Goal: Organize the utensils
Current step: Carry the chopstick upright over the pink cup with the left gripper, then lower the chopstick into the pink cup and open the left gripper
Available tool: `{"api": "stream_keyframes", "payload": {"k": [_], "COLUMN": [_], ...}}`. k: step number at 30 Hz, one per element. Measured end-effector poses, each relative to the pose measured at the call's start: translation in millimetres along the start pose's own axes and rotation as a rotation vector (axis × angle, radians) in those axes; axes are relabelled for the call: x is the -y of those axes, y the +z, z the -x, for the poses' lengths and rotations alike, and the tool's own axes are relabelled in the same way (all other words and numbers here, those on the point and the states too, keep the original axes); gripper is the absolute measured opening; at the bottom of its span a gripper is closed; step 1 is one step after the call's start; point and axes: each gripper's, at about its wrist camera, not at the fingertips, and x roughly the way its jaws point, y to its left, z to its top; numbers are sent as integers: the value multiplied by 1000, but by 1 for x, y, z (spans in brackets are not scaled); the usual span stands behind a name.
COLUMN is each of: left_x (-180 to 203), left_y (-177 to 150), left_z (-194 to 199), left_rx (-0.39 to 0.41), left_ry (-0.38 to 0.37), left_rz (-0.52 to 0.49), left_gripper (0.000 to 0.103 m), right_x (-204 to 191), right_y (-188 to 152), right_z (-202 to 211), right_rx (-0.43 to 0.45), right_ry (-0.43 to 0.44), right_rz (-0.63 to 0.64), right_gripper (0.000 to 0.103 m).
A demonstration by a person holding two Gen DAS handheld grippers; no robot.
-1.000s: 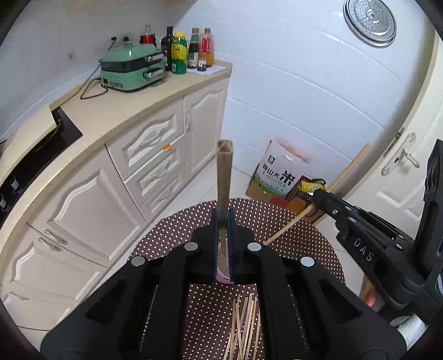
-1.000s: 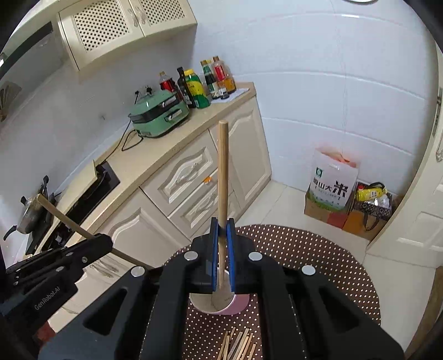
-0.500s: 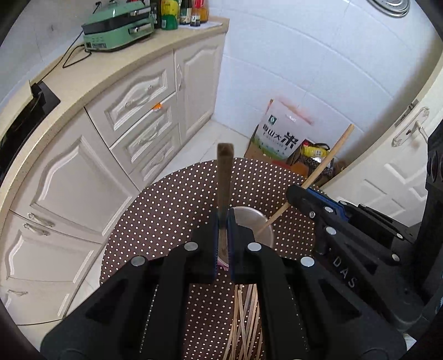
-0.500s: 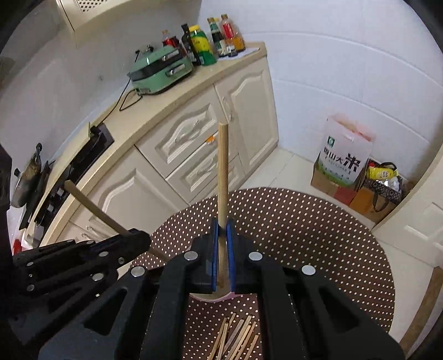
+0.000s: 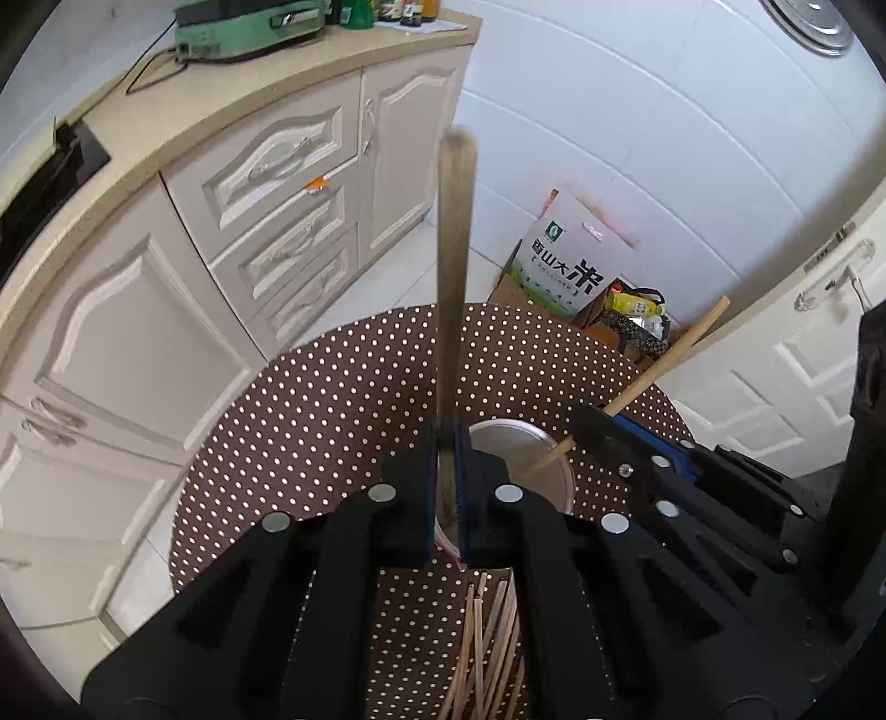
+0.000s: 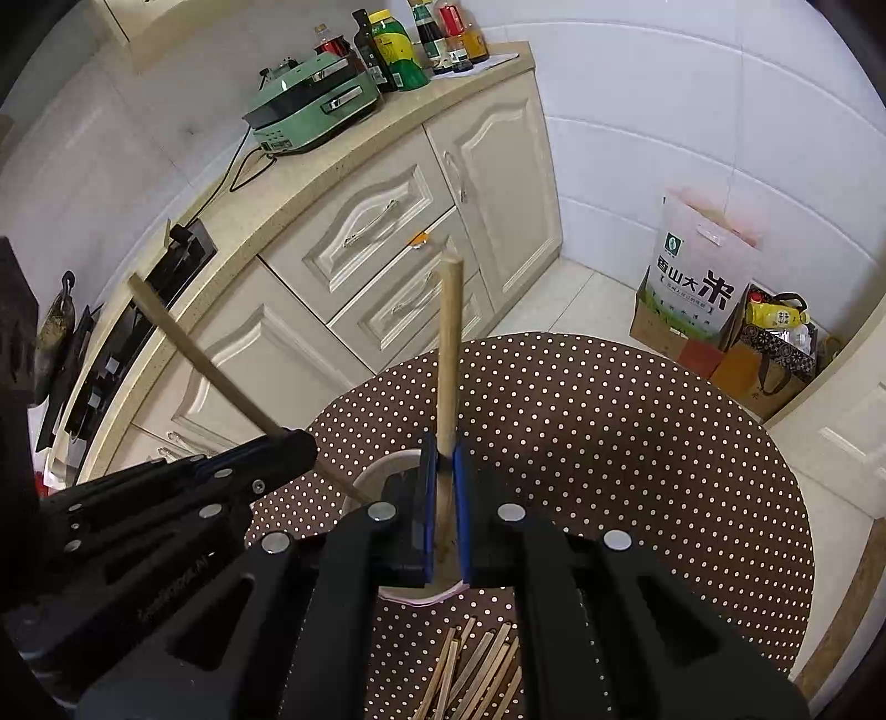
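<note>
My left gripper (image 5: pixel 446 493) is shut on a wooden chopstick (image 5: pixel 455 277) that stands upright, its lower end over the pale cup (image 5: pixel 540 448). My right gripper (image 6: pixel 443 498) is shut on another wooden chopstick (image 6: pixel 449 343), also upright over the cup (image 6: pixel 371 482). Each gripper shows in the other's view, the right gripper (image 5: pixel 609 426) with its slanted chopstick (image 5: pixel 664 360) and the left gripper (image 6: pixel 288 443) with its slanted chopstick (image 6: pixel 205 360), both dipping toward the cup. Several loose chopsticks (image 5: pixel 487 637) lie on the dotted table (image 5: pixel 332 415) in front of the cup; they also show in the right wrist view (image 6: pixel 476 670).
The round brown polka-dot table (image 6: pixel 637 443) stands beside cream kitchen cabinets (image 6: pixel 387 221). A green appliance (image 6: pixel 310 105) and bottles (image 6: pixel 398 50) stand on the counter. A rice bag (image 5: pixel 576 260) and boxes sit on the floor by the wall. A white door (image 5: pixel 775 360) is at right.
Both grippers have tilted downward and come lower toward the cup, so the table and cup fill more of the views. Both chopstick tips have come down into the cup's mouth.
</note>
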Motion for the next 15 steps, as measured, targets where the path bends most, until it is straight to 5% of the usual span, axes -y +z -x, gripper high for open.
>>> {"api": "stream_keyframes", "payload": {"k": [9,15], "left_x": [0,3], "left_y": [-4,-8], "left_z": [-2,-3], "left_rx": [4,-20], "left_ry": [-1,-4], "left_rz": [-7,-52], "left_gripper": [7,7], "right_x": [4,9], "right_y": [-5,-11], "right_z": [-1,7], "right_rx": [-28,-27], "right_ry": [13,2], "right_rz": [-20,-47], "right_gripper": [9,25]}}
